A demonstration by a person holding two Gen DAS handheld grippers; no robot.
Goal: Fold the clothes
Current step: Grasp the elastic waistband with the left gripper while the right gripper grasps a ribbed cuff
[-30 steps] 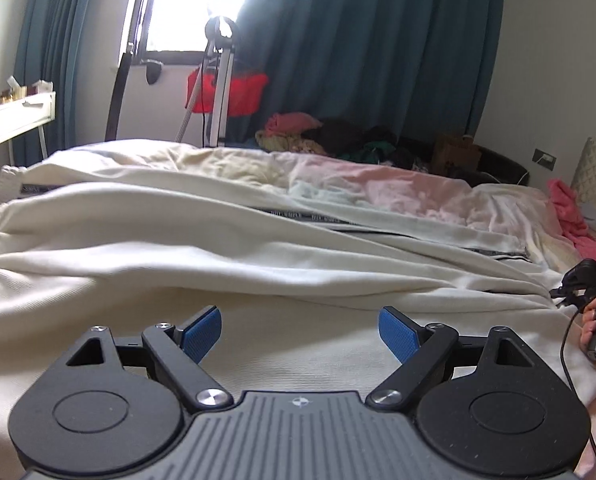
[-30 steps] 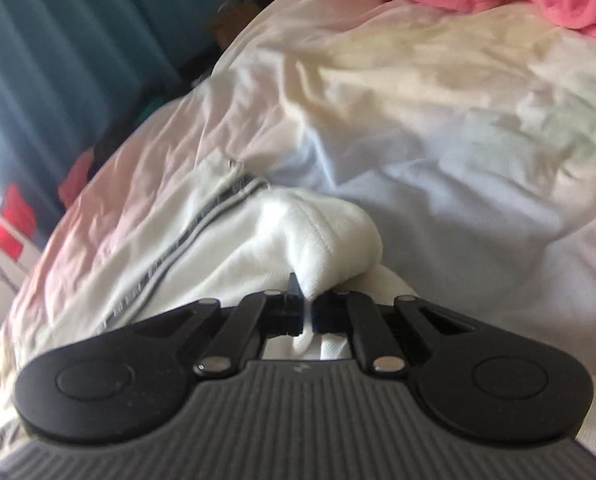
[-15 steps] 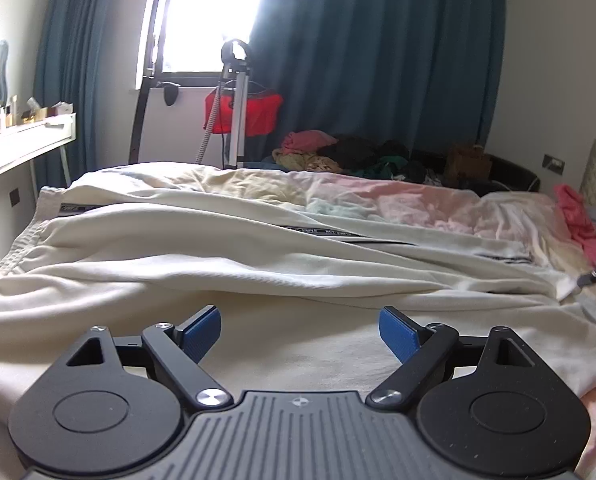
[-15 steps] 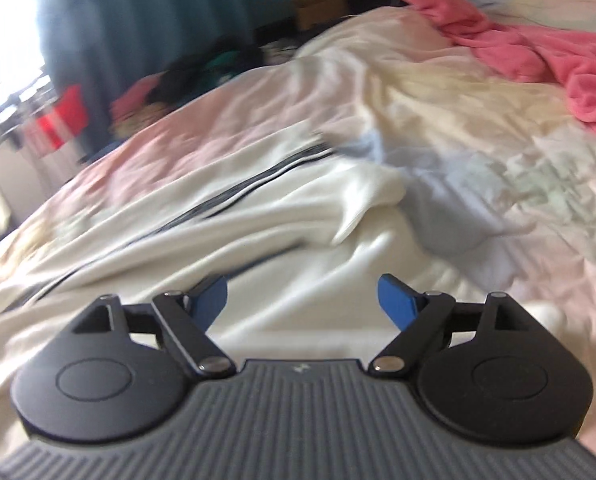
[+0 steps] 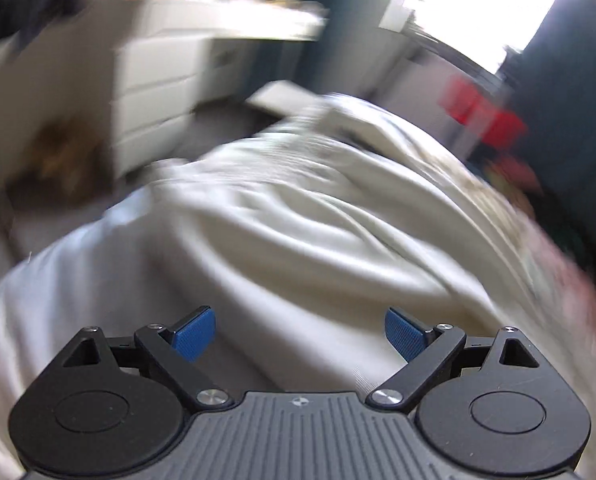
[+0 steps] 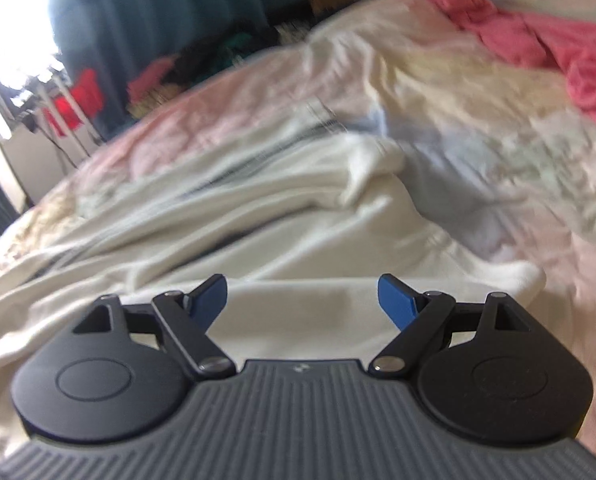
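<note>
- Since 0.5 s ago the left gripper [image 5: 299, 334] has swung from facing the curtains to facing the white drawers [image 5: 158, 92] beyond the bed's edge; its view is blurred.
- Both grippers are released, jaws spread with nothing between them.
- The right gripper [image 6: 301, 300] hovers over the cream garment [image 6: 282, 216], which lies rumpled across the bed [image 6: 498, 168].
- Pink clothes [image 6: 546, 44] sit at the bed's far right corner.
</note>
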